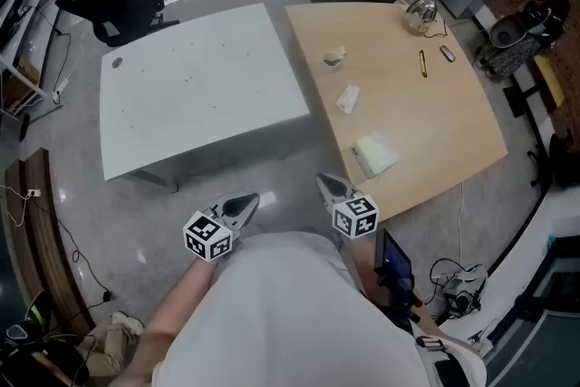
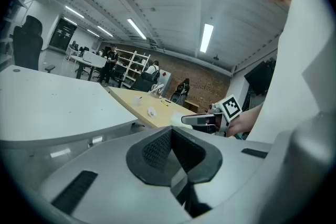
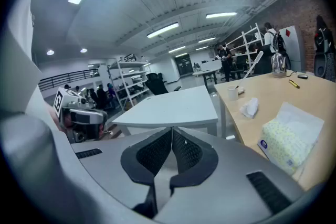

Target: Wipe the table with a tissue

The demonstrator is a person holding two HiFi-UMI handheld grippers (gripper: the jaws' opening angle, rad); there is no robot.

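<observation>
Left gripper (image 1: 243,206) and right gripper (image 1: 329,188) hang closed and empty at lower centre, short of the wood counter (image 1: 412,122); wiping has not begun. Next, I judge, one must open over the pack (image 1: 375,153) at its near edge, centre right, or the loose tissue (image 1: 348,99) beyond. The pack's blue label (image 3: 264,144) is unreadable.

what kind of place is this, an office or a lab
Probably an open-plan office or lab workspace: a white table and a wooden table, a black office chair, and open shelving under strip lights.
</observation>
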